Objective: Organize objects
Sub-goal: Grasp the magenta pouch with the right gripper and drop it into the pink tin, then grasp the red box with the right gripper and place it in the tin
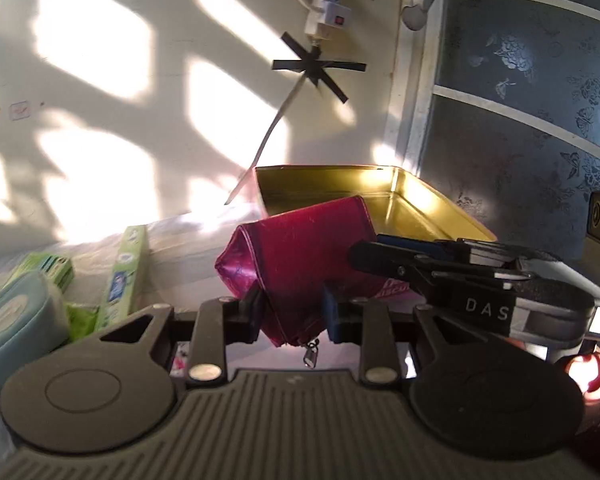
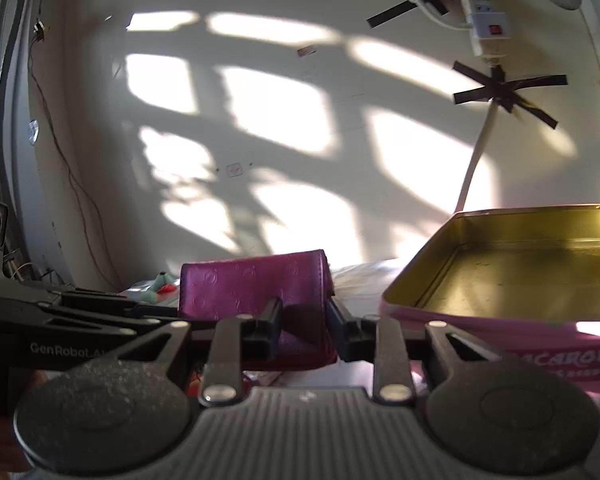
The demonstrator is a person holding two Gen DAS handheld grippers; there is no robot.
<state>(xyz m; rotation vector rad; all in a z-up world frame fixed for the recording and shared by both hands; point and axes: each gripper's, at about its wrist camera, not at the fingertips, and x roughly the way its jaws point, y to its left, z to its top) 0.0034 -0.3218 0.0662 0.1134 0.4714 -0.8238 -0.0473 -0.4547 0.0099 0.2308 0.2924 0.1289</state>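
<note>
A magenta purse (image 1: 296, 256) is held between both grippers, above the bed. My left gripper (image 1: 291, 312) is shut on its lower corner; a small zip pull hangs below. My right gripper (image 2: 304, 328) is shut on the purse (image 2: 256, 284) from the other side, and its body shows in the left wrist view (image 1: 460, 276). An open pink tin (image 1: 380, 196) with a gold inside stands just behind the purse; in the right wrist view the tin (image 2: 500, 320) lies to the right, and its inside is bare.
To the left lie a pale blue case (image 1: 16, 320), a green toothpaste box (image 1: 124, 272) and other green packs (image 1: 48, 268) on the white bedcover (image 1: 188, 248). A sunlit wall with a taped cable (image 1: 276, 120) and a power strip (image 1: 324, 0) stands behind.
</note>
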